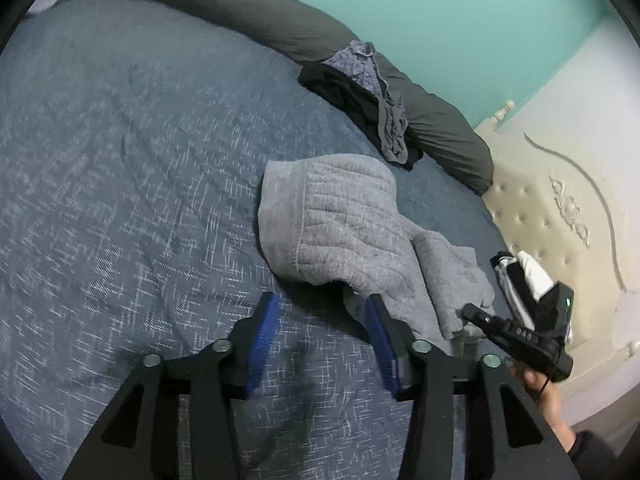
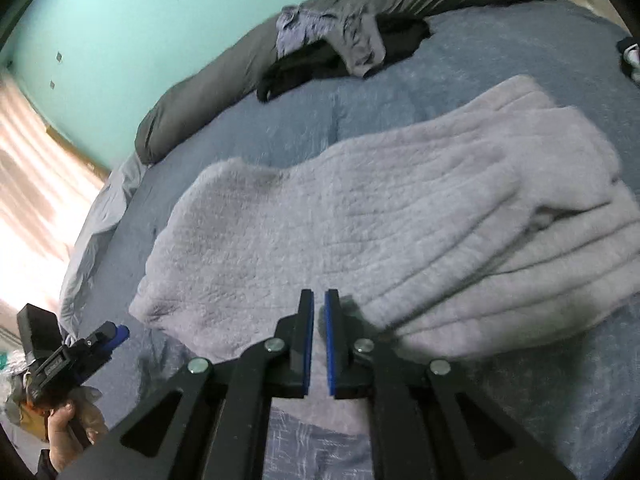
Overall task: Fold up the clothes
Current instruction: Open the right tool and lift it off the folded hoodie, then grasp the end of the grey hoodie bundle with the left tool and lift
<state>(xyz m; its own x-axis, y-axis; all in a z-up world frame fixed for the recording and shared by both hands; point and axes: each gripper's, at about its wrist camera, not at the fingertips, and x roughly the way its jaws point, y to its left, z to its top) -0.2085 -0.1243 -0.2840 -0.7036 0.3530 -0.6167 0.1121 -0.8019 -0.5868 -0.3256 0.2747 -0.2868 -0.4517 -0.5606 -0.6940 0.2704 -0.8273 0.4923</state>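
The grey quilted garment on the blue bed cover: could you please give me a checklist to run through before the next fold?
1. Grey quilted garment lying on the blue bed cover: ok.
2. Garment smooth: not ok, bunched at one end.
3. Left gripper free of cloth: ok, open over the cover.
4. Right gripper gripping cloth: not ok, shut at the garment's edge, nothing visible between its pads.
5. Dark clothes pile apart from the garment: ok.

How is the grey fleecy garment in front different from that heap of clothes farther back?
The grey fleecy garment is one pale, ribbed piece spread flat on the blue bedspread. The heap of clothes is several darker pieces, black and bluish, crumpled together against the dark grey pillow. Both lie on the bed.
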